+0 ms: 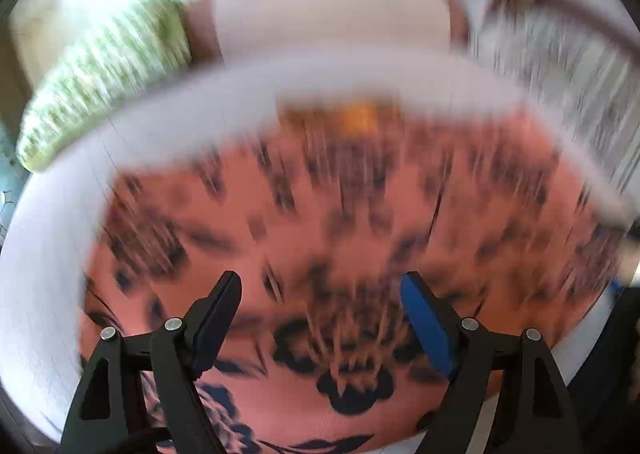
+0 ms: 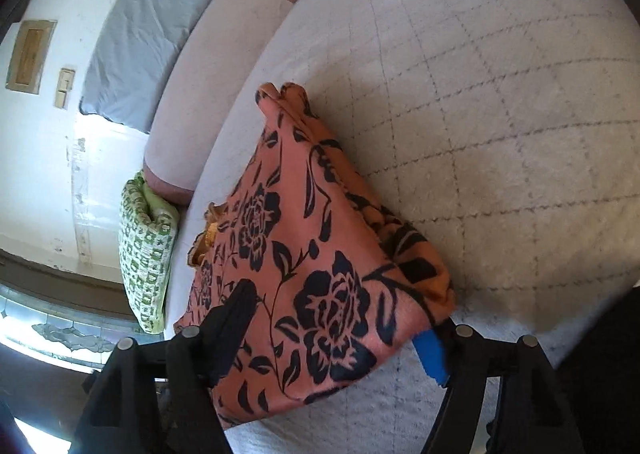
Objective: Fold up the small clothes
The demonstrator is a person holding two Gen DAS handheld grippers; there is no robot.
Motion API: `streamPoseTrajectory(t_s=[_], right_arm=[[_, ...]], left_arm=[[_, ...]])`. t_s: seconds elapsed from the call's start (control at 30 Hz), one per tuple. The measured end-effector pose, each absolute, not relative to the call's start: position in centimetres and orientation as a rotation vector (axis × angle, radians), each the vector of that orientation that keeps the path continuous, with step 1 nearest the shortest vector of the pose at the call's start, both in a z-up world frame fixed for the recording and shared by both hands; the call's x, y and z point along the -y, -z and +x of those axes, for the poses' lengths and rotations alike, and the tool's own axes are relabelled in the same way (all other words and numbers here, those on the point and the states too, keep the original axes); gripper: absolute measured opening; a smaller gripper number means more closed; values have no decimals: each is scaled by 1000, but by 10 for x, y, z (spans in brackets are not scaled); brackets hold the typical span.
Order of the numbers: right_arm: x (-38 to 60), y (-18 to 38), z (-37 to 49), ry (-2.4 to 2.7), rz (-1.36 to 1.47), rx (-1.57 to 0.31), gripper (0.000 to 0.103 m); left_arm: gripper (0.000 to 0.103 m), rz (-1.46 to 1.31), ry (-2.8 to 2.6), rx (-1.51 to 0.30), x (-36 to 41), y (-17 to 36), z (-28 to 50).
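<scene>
While the coral floral garment [image 2: 312, 254] lies on the quilted bed cover [image 2: 500, 113], long axis toward upper left, we see the right gripper [image 2: 340, 314] spread astride its near corner, not clamped, and the left gripper [image 1: 320, 302] released above it.

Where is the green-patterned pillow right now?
In the right wrist view the green-patterned pillow sits at the left, off the white quilt's edge, left of the orange floral garment and below the pink cushion.
</scene>
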State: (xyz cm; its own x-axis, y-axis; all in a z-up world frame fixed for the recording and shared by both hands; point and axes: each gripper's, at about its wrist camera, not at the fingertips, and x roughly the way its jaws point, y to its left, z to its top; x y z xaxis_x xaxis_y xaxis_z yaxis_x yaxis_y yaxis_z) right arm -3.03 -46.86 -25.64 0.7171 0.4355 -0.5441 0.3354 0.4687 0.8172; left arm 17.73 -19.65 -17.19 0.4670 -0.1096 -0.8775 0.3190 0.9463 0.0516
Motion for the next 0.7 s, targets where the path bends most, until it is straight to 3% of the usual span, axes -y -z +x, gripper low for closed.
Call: streamPoseTrajectory(t_s=[0.03,0.1,0.23,0.3,0.37,0.43,0.47,0.5,0.53,0.57,0.7], right_arm=[[468,255,-27,-88,1109,-808,72],[463,247,-18,-123,1076,-820,51],[464,243,-15,-123,1061,-861,50],[468,245,-21,-74,1077,-853,78],[473,250,-26,-17,1100,-836,80],[472,251,-21,-39,1083,-835,81],[470,249,-18,-53,1046,-837,74],[467,247,-14,-73,1021,-842,50],[464,247,-11,-97,1015,-857,34],[459,244,-5,-100,1000,-871,27],[449,221,-2,-113,917,-837,21]], left_arm=[[84,207,265,-1029,195,174,175],[84,184,252,-1025,192,164,175],[84,183,260,-879,185,133,164],[84,188,257,-902,185,140,166],[84,211,246,-1033,185,166,173],[86,195,256,-1004,182,175,171],[86,195,255,-1007,180,174,174],[86,189,254,-1019,181,174,176],[86,188,256,-1026,181,174,178],[86,192,262,-1028,181,175,180],[86,196,261,-1014,182,178,186]])
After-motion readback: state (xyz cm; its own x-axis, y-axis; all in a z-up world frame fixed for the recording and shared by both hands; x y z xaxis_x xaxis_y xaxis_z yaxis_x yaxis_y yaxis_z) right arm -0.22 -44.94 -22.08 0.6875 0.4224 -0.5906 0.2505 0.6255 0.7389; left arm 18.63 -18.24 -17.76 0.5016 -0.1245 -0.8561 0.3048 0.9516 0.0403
